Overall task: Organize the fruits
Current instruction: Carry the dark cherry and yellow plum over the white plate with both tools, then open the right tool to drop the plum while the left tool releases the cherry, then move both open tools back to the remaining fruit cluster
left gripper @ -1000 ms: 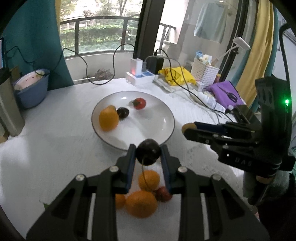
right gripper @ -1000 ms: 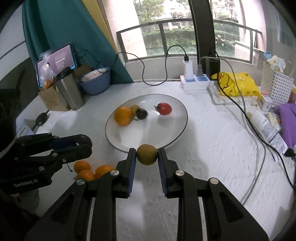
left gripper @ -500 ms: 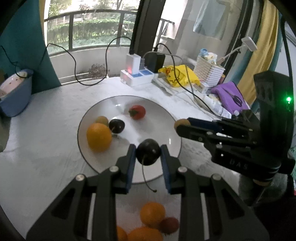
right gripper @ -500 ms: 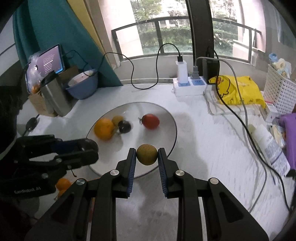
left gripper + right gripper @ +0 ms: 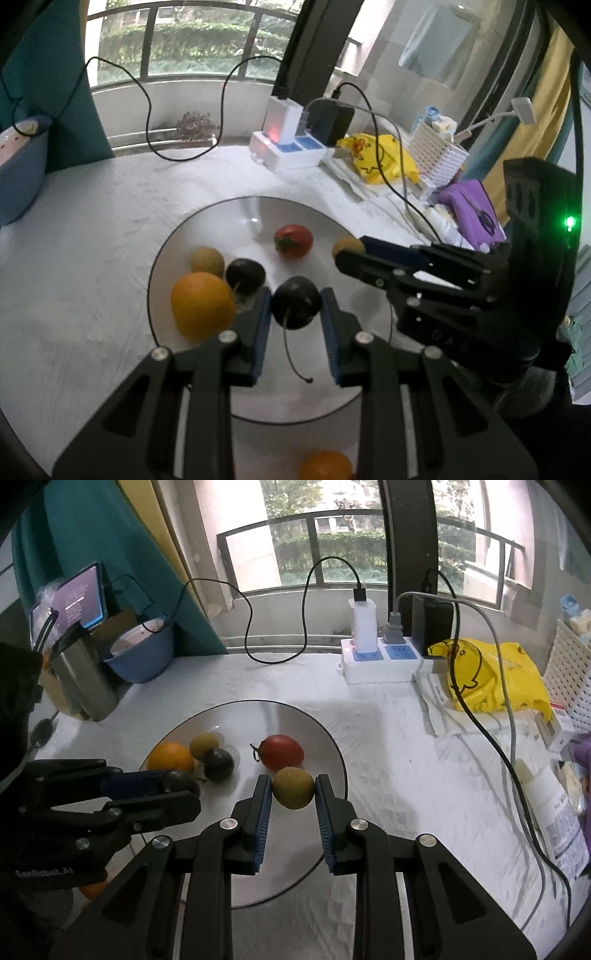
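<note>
the left claw [image 5: 295,314] was clamped on a dark cherry [image 5: 296,302], its long stem curling down between the fingers, and hung over the near half of the white plate [image 5: 369,391]. the right claw [image 5: 293,794] was clamped on a small yellow-green fruit [image 5: 293,787] over the plate's right side, beside the left claw. an orange [image 5: 325,465] lay on the tabletop [image 5: 74,258] just short of the plate, at the bottom edge of the left wrist view. on the plate sat a bigger orange [image 5: 202,305], touching a second dark cherry [image 5: 245,275] and another yellow-green fruit [image 5: 207,260], with a red cherry tomato [image 5: 293,240] a little apart to their right. farther back stood a white power strip [image 5: 380,661] with chargers plugged in, a yellow bag [image 5: 491,675], a blue bowl [image 5: 142,653] and a steel tumbler [image 5: 83,675].
</note>
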Available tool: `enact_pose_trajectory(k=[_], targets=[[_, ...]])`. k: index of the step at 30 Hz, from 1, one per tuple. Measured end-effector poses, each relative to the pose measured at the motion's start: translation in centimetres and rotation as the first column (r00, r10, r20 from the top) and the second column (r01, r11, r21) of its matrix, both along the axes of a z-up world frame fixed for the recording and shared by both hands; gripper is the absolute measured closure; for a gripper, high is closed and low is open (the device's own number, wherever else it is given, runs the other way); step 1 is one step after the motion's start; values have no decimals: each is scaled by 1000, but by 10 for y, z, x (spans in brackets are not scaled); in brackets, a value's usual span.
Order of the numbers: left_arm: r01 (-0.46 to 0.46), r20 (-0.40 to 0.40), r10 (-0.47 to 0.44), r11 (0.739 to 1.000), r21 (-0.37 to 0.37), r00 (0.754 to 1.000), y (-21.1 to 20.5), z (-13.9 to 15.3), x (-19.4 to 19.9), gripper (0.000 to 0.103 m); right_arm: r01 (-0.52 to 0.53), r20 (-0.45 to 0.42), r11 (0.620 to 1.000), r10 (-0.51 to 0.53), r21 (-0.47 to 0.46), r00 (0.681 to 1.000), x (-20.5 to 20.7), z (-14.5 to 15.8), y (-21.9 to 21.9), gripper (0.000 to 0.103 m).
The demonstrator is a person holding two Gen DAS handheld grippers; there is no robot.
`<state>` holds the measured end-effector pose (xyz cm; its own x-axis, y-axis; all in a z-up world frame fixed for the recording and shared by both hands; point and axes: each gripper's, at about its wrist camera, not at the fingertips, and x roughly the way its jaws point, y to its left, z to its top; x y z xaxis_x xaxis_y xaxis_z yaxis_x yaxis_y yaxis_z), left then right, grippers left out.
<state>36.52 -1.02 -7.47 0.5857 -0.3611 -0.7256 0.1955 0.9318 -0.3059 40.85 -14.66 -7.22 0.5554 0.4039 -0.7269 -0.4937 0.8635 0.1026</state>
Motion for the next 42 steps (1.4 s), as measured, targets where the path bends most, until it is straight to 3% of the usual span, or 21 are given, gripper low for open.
enact_pose_trajectory(k=[19, 22, 23, 24, 42], targets=[[29, -46, -28, 999, 28, 999, -17, -11, 28, 74, 70, 41, 997, -71, 26, 997, 2, 9, -20, 72], [23, -52, -20, 999, 42, 998, -19, -13, 31, 67, 75, 41, 997, -76, 35, 996, 0, 10, -22, 72], [22, -48, -21, 999, 39, 999, -19, -12, 30, 59, 76, 41, 996, -78, 36, 996, -1, 11, -23, 72], [23, -43, -21, 999, 31, 999, -18, -10, 29, 57, 77, 42, 996, -78, 37, 996, -2, 11, -24, 72], [-22, 58, 20, 999, 39, 998, 3, 30, -33, 57, 64, 36, 997, -65, 42, 997, -53, 24, -21, 72]])
